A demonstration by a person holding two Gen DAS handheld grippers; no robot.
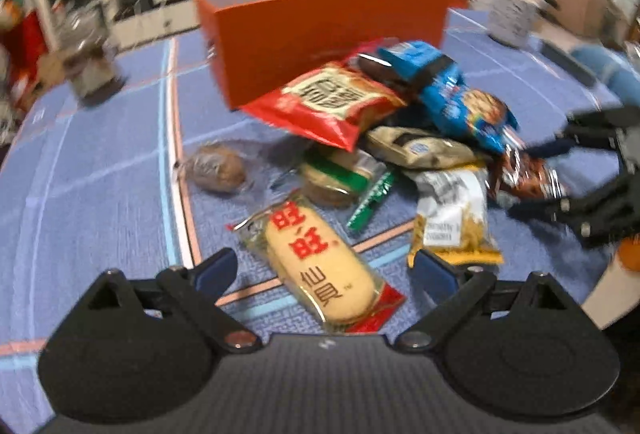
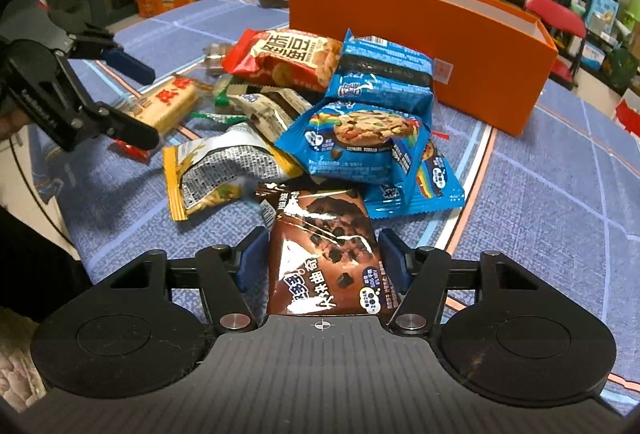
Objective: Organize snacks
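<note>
Landmark: your orange box (image 2: 420, 45) stands open at the back of the blue cloth (image 2: 560, 193), and its inside is hidden from both views.
Right gripper (image 2: 322, 258): you've got the pads against both sides of the brown cookie packet (image 2: 320, 254), just in front of the box.
Left gripper (image 1: 326, 270): jaws wide and empty, straddling the rice cracker pack (image 1: 320, 262), farther from the box.
Progress: early, I'd say; the whole snack pile (image 2: 320, 121) sits outside, against the box's front wall.
</note>
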